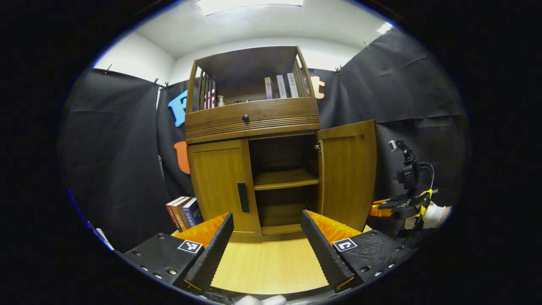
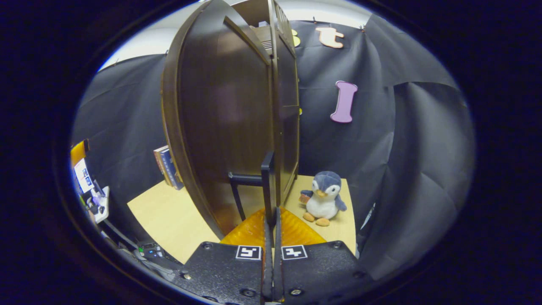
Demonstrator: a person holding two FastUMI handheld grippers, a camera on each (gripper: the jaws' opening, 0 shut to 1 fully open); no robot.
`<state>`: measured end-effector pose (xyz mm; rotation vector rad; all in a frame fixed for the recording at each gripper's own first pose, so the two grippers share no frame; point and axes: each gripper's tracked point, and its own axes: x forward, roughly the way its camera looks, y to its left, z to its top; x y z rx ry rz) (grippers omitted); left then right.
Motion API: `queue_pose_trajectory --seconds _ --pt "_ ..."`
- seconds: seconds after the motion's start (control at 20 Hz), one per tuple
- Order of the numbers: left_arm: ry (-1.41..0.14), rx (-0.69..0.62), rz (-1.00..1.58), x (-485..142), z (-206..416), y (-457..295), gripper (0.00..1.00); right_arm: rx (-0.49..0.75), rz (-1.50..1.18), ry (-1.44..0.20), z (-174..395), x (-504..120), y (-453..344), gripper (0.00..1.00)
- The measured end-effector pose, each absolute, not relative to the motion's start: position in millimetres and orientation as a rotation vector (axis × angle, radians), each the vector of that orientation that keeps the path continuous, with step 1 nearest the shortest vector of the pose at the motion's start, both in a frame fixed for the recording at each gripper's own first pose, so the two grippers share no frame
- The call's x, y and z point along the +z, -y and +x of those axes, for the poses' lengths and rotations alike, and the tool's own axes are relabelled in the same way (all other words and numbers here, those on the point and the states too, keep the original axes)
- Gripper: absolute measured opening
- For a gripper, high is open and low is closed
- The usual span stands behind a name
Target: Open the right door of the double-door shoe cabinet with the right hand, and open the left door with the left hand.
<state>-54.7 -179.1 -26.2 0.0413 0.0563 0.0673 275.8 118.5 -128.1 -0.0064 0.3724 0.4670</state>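
The wooden shoe cabinet (image 1: 254, 123) stands on a light table in the left gripper view. Its left door (image 1: 220, 186) is closed, with a dark upright handle (image 1: 242, 197). Its right door (image 1: 347, 173) is swung open, showing an inner shelf (image 1: 286, 178). My left gripper (image 1: 266, 245) is open, low in front of the cabinet and apart from it. The right gripper (image 1: 398, 205), held by a hand, is beside the open door's outer face. In the right gripper view the right gripper (image 2: 271, 216) is shut on the right door's handle (image 2: 267, 178), with the door (image 2: 224, 118) edge-on.
Books (image 1: 183, 212) lean at the cabinet's left foot. A penguin plush (image 2: 324, 197) sits on the table (image 2: 169, 220) to the right of the cabinet. More books (image 1: 280, 87) stand on the top shelf above a drawer knob (image 1: 245, 118). Black cloth walls surround the booth.
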Motion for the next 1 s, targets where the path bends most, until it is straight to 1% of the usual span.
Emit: queue_pose_trajectory --seconds 0.05,0.1,0.15,0.3,0.35,0.4,0.45,0.5,0.65,0.8,1.0 --pt "-0.058 0.084 0.047 -23 -59 181 0.96 0.491 -0.004 -0.374 274 -128 -120 0.05" --pt "-0.06 0.099 0.053 -21 -65 182 1.0 0.513 0.003 -0.379 272 -128 -120 0.06" --pt "-0.062 0.109 0.057 -19 -68 183 0.96 0.526 0.014 -0.375 269 -126 -120 0.1" --pt "-0.074 0.119 0.053 -16 -71 185 0.96 0.527 0.008 -0.357 259 -124 -109 0.17" --pt "-0.08 0.123 0.05 -16 -71 184 0.95 0.519 -0.001 -0.345 255 -120 -102 0.36" --pt "-0.082 0.128 0.051 -15 -72 182 0.96 0.505 -0.01 -0.327 251 -112 -92 0.42" --pt "-0.084 0.135 0.055 -14 -70 178 0.96 0.497 -0.003 -0.303 243 -100 -85 0.52" --pt "-0.088 0.142 0.059 -14 -69 174 0.96 0.498 0.007 -0.278 234 -88 -85 0.51" --pt "-0.097 0.159 0.063 -13 -66 160 0.96 0.463 0.002 -0.218 211 -57 -75 0.93" --pt "-0.105 0.163 0.059 -14 -61 145 0.96 0.392 0.015 -0.202 193 -41 -80 0.94" --pt "-0.08 0.145 0.07 -14 -44 117 0.96 0.33 0.049 -0.206 180 -28 -111 0.94"
